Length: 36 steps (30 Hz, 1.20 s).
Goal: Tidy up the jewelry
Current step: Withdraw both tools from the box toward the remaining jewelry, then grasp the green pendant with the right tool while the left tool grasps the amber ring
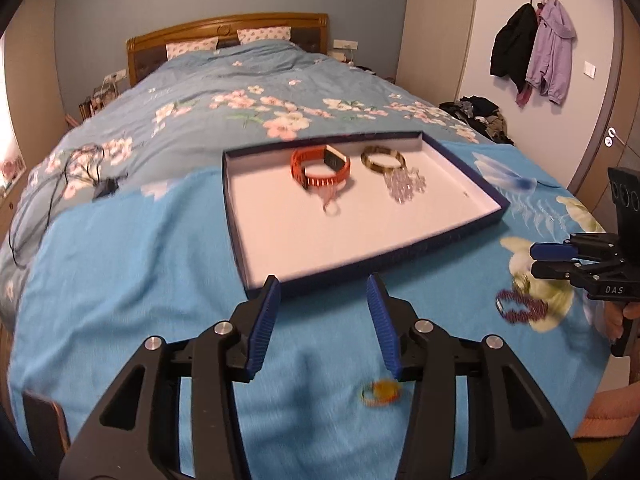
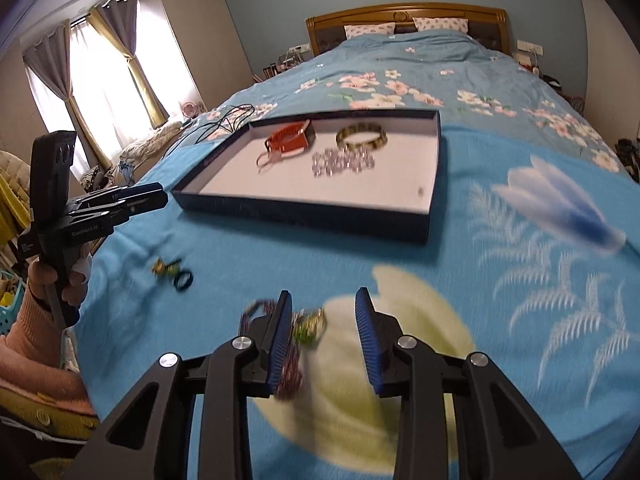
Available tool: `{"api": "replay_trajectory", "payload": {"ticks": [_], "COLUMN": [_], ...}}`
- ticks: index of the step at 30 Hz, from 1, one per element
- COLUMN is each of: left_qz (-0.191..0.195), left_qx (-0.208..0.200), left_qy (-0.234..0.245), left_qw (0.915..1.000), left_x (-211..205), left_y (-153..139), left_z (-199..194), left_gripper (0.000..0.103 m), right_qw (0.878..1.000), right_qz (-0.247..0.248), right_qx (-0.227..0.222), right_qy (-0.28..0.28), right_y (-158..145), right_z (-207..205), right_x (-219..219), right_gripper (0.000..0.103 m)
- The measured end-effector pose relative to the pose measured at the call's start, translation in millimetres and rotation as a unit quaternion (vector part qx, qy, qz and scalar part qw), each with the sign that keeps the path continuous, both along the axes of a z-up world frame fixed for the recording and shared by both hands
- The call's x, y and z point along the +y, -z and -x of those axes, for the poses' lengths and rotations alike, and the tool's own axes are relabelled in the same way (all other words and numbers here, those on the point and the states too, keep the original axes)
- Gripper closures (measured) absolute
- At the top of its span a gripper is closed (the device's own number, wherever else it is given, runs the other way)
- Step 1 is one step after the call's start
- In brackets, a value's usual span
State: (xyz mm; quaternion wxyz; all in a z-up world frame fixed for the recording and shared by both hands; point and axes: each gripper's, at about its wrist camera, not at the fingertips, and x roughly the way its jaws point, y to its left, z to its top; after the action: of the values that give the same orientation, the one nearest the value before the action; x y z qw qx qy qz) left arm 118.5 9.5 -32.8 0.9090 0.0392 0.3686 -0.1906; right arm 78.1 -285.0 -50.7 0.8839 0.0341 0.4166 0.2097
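Observation:
A shallow blue tray (image 1: 460, 152) with a white floor lies on the blue bedspread. In it are an orange watch band (image 1: 320, 166), a tortoise-pattern bangle (image 1: 382, 160), a crystal bracelet (image 1: 404, 186) and a small ring piece (image 1: 331, 208). My left gripper (image 1: 324, 284) stands open before the tray's near edge with nothing between its fingers. An orange-green bracelet (image 1: 380, 392) lies below it. My right gripper (image 2: 323, 296) is open over a green-gold piece (image 2: 310, 326). A dark red beaded bracelet (image 2: 256, 312) lies partly behind its left finger. A black ring (image 2: 183, 280) lies further left.
A black cable (image 1: 80, 164) lies on the floral quilt left of the tray. The wooden headboard (image 1: 224, 28) is at the far end. Coats (image 1: 536, 48) hang on the right wall above a clothes pile. A hand in a pink sleeve (image 2: 40, 320) holds the left gripper.

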Motion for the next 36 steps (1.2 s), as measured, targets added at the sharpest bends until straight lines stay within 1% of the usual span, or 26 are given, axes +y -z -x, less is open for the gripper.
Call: {"api": "replay_trajectory", "payload": {"ticks": [2,4,7,14,20,22,28,32,36], "left_qz": [0.0,-0.002,-0.011,-0.012,-0.016,-0.018,-0.024,-0.024,-0.029], "left_qx": [0.004,0.01,0.011,0.014,0.019,0.021,0.029,0.034,0.038], "left_qy": [-0.002,0.002,0.01,0.022,0.028,0.031,0.041,0.042,0.045], "left_qw": [1.0,0.9999,0.9998,0.9996,0.9993,0.9991,0.9984,0.9982,0.9978], "left_x": [3,3,1,-4,-7,-8,-12,-13,-17], "left_y": [5,9,14,17,22,24,30,33,36], "left_z": [7,12,23,40,47,48,51,49,47], "left_gripper": [0.058,0.058,0.058,0.056,0.054,0.054,0.054,0.054,0.055], "right_qw": [1.0,1.0,1.0,1.0,1.0,1.0,1.0,1.0,0.999], "right_qz": [-0.003,-0.006,-0.006,0.0,-0.004,-0.004,-0.005,-0.006,-0.021], "right_qx": [0.004,0.007,0.009,0.016,0.02,0.021,0.019,0.011,0.001], "right_qy": [0.004,0.003,0.003,0.006,0.01,0.012,0.017,0.022,0.025], "right_y": [3,6,9,12,15,15,15,12,7], "right_z": [3,4,3,4,2,1,1,2,4], "right_x": [-1,1,5,9,8,9,8,6,0], "right_gripper": [0.073,0.077,0.078,0.083,0.086,0.091,0.093,0.093,0.093]}}
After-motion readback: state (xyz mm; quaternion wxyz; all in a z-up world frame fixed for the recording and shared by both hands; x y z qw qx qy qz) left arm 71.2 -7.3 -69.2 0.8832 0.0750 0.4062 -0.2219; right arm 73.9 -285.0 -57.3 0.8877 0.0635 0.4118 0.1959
